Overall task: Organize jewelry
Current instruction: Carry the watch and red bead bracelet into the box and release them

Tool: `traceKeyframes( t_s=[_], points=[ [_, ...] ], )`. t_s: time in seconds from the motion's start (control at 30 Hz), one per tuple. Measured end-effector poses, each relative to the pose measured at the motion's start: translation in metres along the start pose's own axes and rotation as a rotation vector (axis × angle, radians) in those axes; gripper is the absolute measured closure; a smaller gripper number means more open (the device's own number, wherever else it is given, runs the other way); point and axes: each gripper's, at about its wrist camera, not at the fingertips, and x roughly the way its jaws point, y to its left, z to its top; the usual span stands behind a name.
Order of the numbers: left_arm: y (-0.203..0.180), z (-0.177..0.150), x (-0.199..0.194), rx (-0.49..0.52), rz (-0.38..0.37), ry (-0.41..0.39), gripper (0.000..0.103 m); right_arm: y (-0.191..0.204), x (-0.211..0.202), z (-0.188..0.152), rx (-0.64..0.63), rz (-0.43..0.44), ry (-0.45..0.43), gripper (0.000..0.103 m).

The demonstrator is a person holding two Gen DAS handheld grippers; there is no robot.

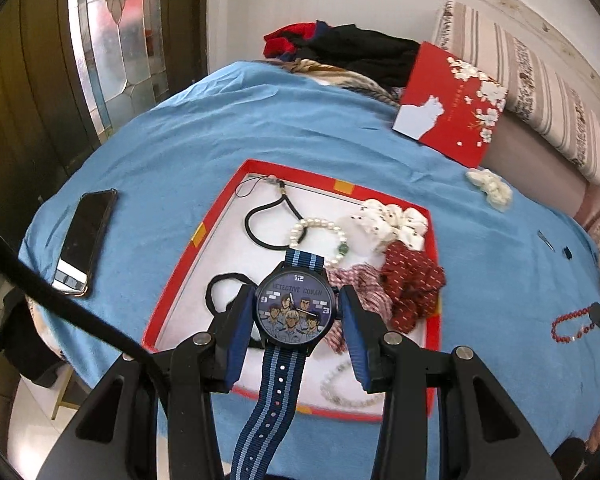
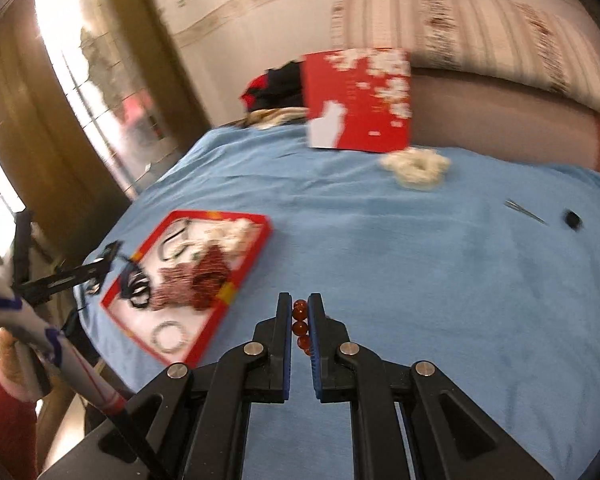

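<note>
Left claw (image 1: 296, 312) is straddling the watch (image 1: 294, 312) case, pads at either side; can't tell if it's actually clamped or just released, a sliver of gap shows on both sides. Watch sits over the near part of the red tray (image 1: 431, 364), strap trailing out over the near rim toward the camera. Right claw (image 2: 300, 322) is clenched on the red bead bracelet (image 2: 300, 326), hovering above the blue cloth (image 2: 420, 280) just right of the tray; that view is motion-blurred. Tray already crowded: pearl bracelet (image 1: 320, 236), scrunchies (image 1: 414, 288), black hair ties (image 1: 268, 220), clear bead bracelet (image 1: 340, 392). My read: place the watch flat in the bare near-left patch, strap fully inside the rim, then let go wide so the pads don't drag the case. Bring the beads in only once the left claw is out, and lower them before opening or they'll roll. Cream scrunchie (image 2: 416, 168) by the lid (image 2: 360, 100) not yet collected.
</note>
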Motion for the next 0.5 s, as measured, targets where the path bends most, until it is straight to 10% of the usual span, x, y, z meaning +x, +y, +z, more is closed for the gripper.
traceKeyframes(
  t_s=[0.5],
  points=[
    [0.024, 0.039, 0.097, -0.029, 0.055, 0.103, 0.062, 0.151, 0.108, 0.005, -0.189, 0.186, 0.178, 0.095]
  ],
)
